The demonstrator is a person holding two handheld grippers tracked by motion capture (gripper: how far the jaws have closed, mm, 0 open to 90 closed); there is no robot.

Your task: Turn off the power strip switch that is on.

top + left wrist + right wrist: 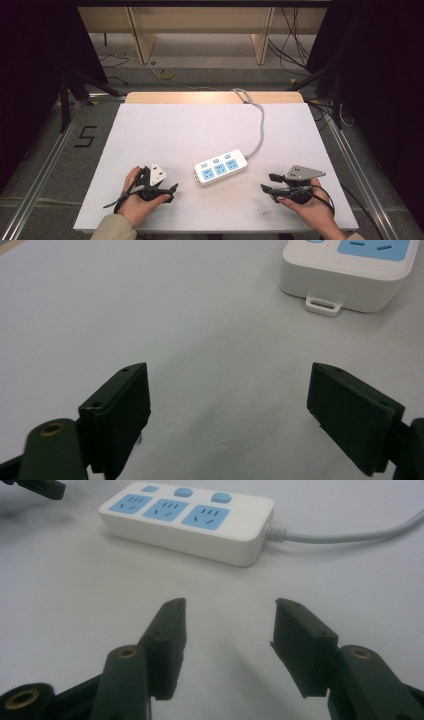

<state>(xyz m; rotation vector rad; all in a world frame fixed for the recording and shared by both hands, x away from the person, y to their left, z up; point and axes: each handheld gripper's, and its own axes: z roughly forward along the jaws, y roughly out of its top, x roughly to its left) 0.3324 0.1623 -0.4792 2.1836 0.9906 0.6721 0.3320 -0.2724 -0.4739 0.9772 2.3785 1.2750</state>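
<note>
While both hands rest near the front edge of the white table [165, 125], one white power strip [220, 167] lies between them, apart from each, with bare tabletop in between. It carries three blue sockets [167, 509] and three blue switches [183, 491]; its grey cord [260, 125] trails off the far edge. The left gripper [172, 192] and right gripper [266, 183] both stand with jaws wide apart, empty. The left gripper view shows the strip's hanging tab [324, 305], and the high view shows the floor [200, 50] beyond.
</note>
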